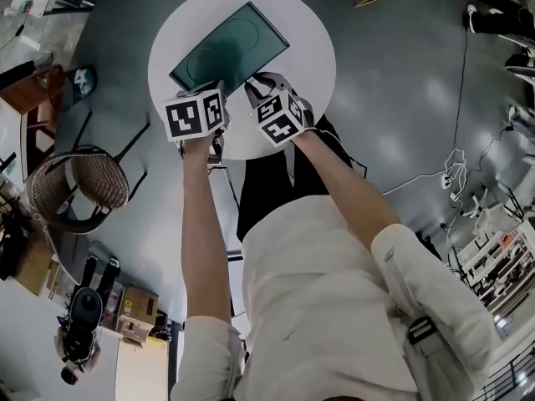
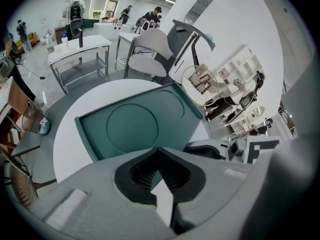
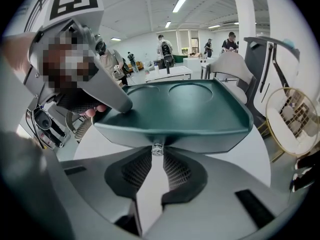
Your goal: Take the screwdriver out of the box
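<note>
Round white table [image 1: 313, 65] (grey floor [image 1: 401, 98], office room): green box [image 1: 230, 48]. Left gripper [image 2: 159, 154] jaws together; right gripper [image 3: 156, 156] jaws clamped on the box's silver stud [image 3: 157, 148].

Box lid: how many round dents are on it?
2. One dent sits in the lid's left half in the head view; the other lies toward its right, far end.

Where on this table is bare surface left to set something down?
Bare white table right of the green box, plus a narrower strip along its left and far sides. Crowded at the near edge, where left gripper and right gripper meet the box.
</note>
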